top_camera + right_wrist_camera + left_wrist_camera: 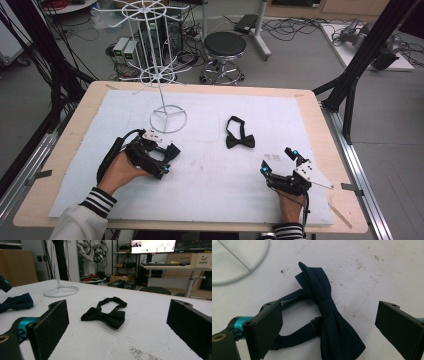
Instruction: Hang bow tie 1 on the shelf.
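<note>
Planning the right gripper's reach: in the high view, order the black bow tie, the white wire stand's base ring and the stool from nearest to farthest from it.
1. Black bow tie, just ahead-left of the right gripper.
2. Stand's base ring, farther left.
3. Stool, on the floor beyond the table.

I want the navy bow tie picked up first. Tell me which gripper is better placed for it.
Left. The left gripper has its jaws open on either side of the navy bow tie, which lies on the table. The right gripper is also open but faces the black bow tie, farther off.
</note>
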